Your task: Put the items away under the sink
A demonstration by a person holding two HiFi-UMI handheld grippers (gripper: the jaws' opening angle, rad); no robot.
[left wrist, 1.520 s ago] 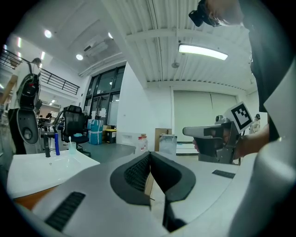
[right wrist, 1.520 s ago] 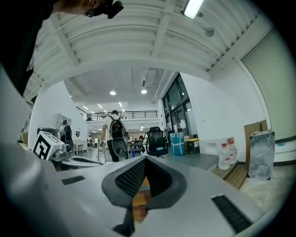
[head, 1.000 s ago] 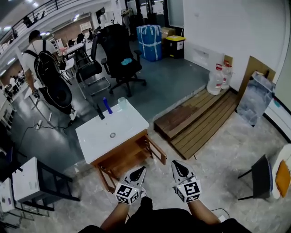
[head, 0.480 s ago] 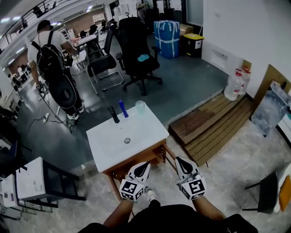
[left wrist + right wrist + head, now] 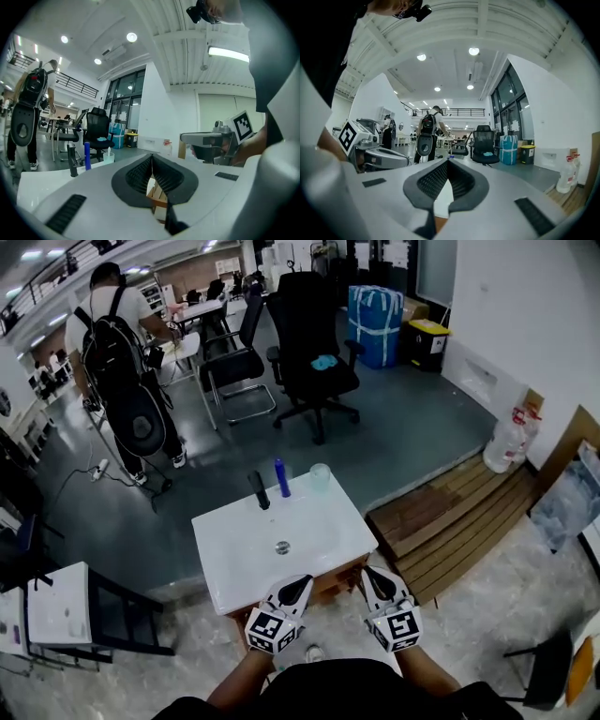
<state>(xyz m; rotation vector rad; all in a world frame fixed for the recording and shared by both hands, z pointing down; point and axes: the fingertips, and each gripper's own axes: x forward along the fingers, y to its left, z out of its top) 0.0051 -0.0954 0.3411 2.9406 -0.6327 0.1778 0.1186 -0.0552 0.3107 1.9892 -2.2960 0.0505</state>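
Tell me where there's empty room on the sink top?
The sink top is bare left and right of the drain and along the near edge. The far edge is crowded: faucet, blue bottle and clear cup stand there.

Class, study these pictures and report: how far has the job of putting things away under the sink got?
Nothing looks done: the blue bottle and clear cup stand at the back of the white sink top. Nothing is in hand: the left gripper and right gripper are shut and empty, near the sink's front edge. Left to do: pick up each item and stow it underneath.
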